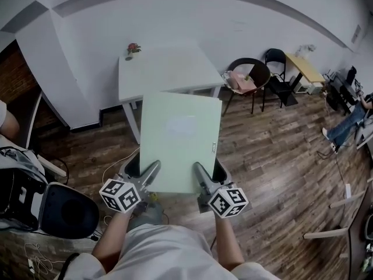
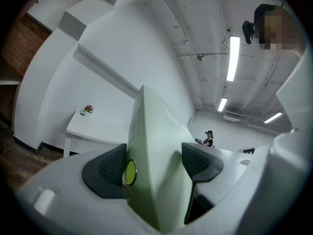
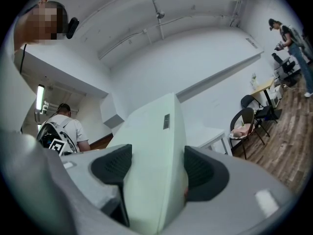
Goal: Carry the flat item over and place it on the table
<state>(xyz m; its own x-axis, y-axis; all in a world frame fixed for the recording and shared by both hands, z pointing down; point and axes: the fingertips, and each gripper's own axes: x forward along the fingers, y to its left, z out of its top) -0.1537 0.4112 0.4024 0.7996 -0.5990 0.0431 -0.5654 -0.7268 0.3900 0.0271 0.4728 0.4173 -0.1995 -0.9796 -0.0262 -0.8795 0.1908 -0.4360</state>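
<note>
My left hand-held gripper (image 1: 150, 174) and right hand-held gripper (image 1: 201, 177) each clamp the near edge of a pale green board (image 1: 180, 139), held in the air near the white counter (image 1: 166, 69).

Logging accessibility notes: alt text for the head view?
The left hand-held gripper and right hand-held gripper each clamp the near edge of a green board, held above a wood floor before a white table. A flower pot sits on its far corner.
</note>
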